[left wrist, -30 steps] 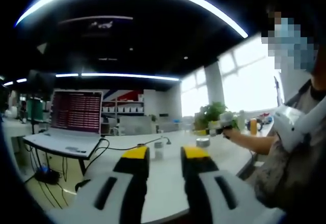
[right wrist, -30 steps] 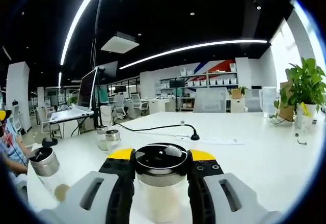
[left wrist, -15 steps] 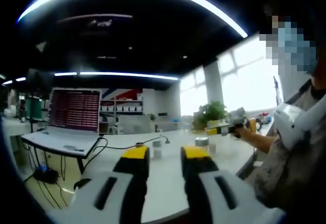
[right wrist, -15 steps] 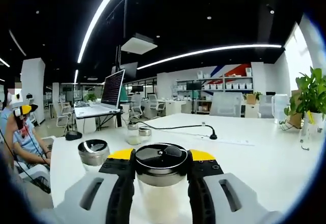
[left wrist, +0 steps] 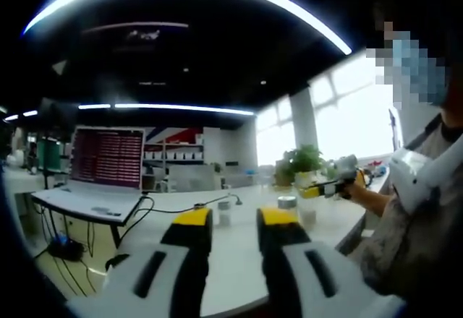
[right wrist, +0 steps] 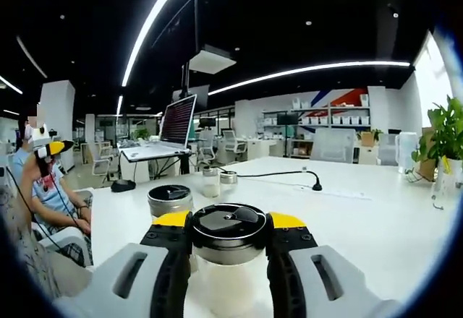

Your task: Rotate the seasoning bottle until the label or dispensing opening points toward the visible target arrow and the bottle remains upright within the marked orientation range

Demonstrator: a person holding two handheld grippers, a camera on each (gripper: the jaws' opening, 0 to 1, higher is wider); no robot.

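In the right gripper view, a glass seasoning bottle (right wrist: 230, 225) with a black and silver lid stands upright between my right gripper's yellow-tipped jaws. My right gripper (right wrist: 230, 221) is shut on it just under the lid. The bottle's lower part is pale and blurred against the white table (right wrist: 362, 224). In the left gripper view, my left gripper (left wrist: 235, 220) is held over the near table edge, jaws apart with nothing between them. My right gripper (left wrist: 329, 186) shows there at the right, held in a person's hand.
A second bottle with a metal lid (right wrist: 169, 201) stands close to the held one on its left. Two small jars (right wrist: 219, 181) sit farther back, by a black cable with a plug (right wrist: 316, 186). A laptop (right wrist: 177, 121) is at the far left and a plant (right wrist: 450, 126) at the right. A person (right wrist: 43, 188) sits at the left edge.
The right gripper view has swung, so the laptop, jars and metal-lidded bottle have shifted right; the bottle stays in the jaws. In the left gripper view, the right gripper has moved right.
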